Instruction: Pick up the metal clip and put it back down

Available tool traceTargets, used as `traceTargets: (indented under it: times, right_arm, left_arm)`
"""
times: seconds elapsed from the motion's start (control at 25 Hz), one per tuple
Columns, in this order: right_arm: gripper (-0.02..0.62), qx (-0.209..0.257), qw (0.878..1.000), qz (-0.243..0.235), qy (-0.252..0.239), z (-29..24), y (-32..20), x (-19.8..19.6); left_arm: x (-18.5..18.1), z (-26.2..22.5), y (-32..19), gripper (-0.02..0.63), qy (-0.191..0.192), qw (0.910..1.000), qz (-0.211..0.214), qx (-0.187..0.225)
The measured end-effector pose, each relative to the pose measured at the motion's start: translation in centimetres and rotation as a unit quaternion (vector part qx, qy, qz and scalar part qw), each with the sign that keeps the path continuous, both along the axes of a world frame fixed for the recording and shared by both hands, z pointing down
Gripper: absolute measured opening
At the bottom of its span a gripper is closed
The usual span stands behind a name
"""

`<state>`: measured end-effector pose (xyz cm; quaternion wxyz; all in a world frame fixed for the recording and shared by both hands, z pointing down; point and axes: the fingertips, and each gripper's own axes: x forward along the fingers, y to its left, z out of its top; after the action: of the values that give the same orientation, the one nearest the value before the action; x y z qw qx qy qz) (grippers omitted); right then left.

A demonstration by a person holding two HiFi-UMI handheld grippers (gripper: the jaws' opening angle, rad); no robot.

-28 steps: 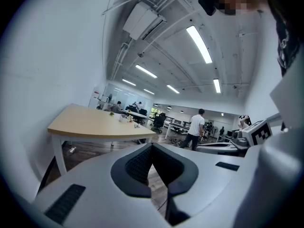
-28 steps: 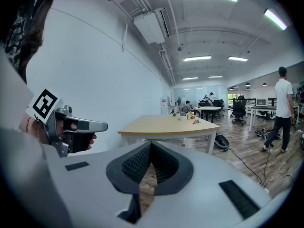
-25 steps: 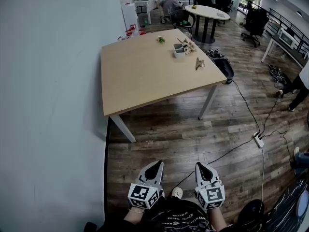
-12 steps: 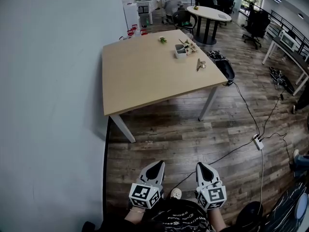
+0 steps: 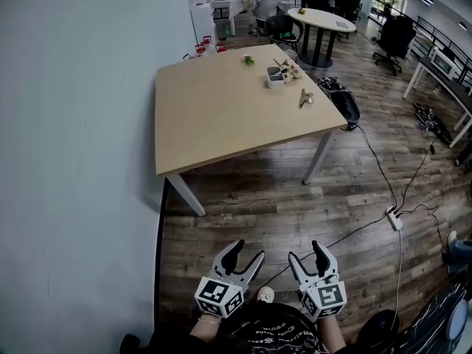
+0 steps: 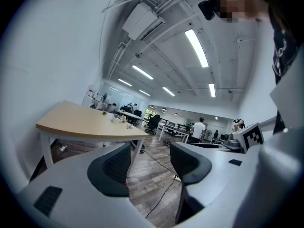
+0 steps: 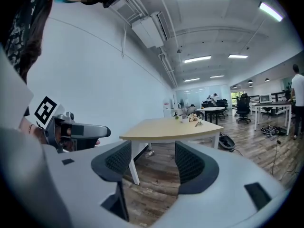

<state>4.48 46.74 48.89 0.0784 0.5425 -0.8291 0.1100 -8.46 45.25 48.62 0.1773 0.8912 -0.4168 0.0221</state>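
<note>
Wood table (image 5: pixel 221 109) well ahead, metal clip (image 5: pixel 303 98) untouched on it. My left tool (image 5: pixel 247 251), right tool (image 5: pixel 306 251): jaws just opened, empty. Everything left.

— What does the worktop (image 5: pixel 221 116) look like?
— Light wood, roughly square, on white legs, standing on a dark plank floor (image 5: pixel 295 198).
— What lies on it?
— Everything sits toward the far right corner. There is a small white container (image 5: pixel 274 80) with a pale cluster (image 5: pixel 289 71) of small things just beside it. A green bit (image 5: pixel 246 60) lies further left. The metal clip (image 5: pixel 303 98) lies near the right edge, apart from the rest.
</note>
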Motion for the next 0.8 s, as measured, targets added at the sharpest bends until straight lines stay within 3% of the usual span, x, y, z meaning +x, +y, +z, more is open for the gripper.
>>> traceTargets:
  times: [0.24, 0.48, 0.8]
  right_arm:
    - [0.285, -0.005, 1.000, -0.012, -0.009, 0.9, -0.5, 1.5]
    - [0.284, -0.015, 1.000, -0.011, -0.015, 1.0, -1.6, 2.3]
    - [0.284, -0.020, 1.000, 0.008, -0.015, 1.8, -6.8, 3.3]
  left_arm:
    - [1.9, 0.6, 0.3, 0.249, 0.006, 1.0000, -0.004, -0.006]
    - [2.9, 1.2, -0.5, 0.249, -0.025, 0.9996, 0.003, -0.011]
    - [3.9, 2.5, -6.5, 0.249, -0.032, 0.9993, 0.016, -0.005]
